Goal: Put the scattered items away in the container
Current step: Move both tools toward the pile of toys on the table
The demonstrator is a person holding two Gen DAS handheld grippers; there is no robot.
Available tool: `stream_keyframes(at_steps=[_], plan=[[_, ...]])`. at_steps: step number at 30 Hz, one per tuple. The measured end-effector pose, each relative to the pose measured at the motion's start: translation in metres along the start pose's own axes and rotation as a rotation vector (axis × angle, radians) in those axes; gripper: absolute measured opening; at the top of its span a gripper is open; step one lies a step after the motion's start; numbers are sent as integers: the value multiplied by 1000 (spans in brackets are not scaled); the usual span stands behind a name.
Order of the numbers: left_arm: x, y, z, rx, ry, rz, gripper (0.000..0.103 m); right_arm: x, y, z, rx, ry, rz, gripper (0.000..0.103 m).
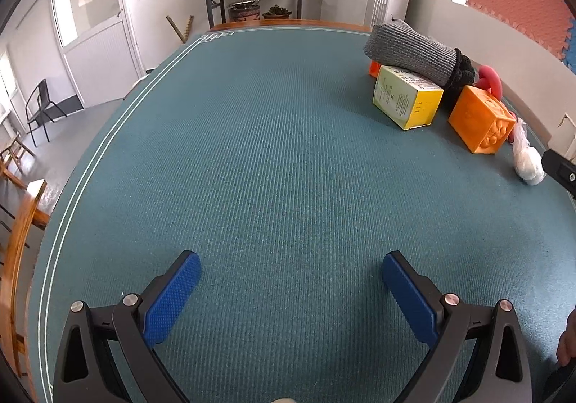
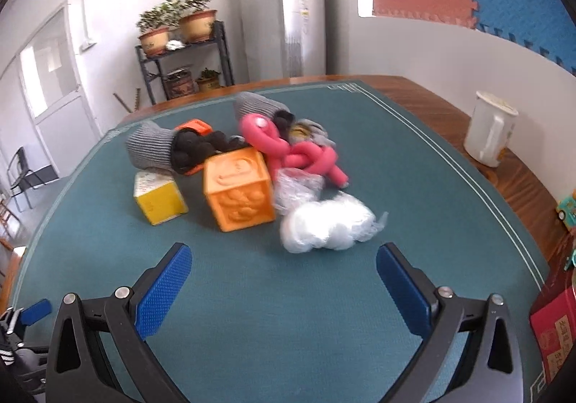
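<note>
Clutter is sitting heaped on the green worktop [image 2: 288, 313]: orange cube [image 2: 239, 189], yellow box [image 2: 158, 199], pink toy [image 2: 288, 147], plastic bag [image 2: 324, 223]. Left tool [image 1: 291, 275] and right tool [image 2: 284, 268] are both hovering, spread wide, gripping nothing.

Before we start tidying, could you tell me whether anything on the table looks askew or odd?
Yes: the items sit jumbled in one heap. A grey glove is draped over the tilted yellow box, and the orange cube leans against it.

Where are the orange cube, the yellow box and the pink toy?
orange cube [image 2: 237, 192]: right wrist view, on its front embossed face.
yellow box [image 1: 406, 97]: left wrist view, on its printed side panel.
pink toy [image 2: 306, 154]: right wrist view, on the knotted middle tube.
</note>
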State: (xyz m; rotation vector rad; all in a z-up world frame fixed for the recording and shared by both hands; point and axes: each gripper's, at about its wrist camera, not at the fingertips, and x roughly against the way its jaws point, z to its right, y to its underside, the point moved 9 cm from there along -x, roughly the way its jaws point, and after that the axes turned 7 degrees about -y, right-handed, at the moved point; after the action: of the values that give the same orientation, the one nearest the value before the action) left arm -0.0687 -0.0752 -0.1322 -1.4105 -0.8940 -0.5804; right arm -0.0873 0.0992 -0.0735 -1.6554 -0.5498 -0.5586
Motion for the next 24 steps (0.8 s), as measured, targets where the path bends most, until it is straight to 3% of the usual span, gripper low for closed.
stream_keyframes(at_steps=[9,24], plan=[[-1,0,0,10,-8,-1,103,7,-3,18,-40,75,7,103],[4,-16,-2,63,9,-35,102,10,0,23,-60,57,-3,103]])
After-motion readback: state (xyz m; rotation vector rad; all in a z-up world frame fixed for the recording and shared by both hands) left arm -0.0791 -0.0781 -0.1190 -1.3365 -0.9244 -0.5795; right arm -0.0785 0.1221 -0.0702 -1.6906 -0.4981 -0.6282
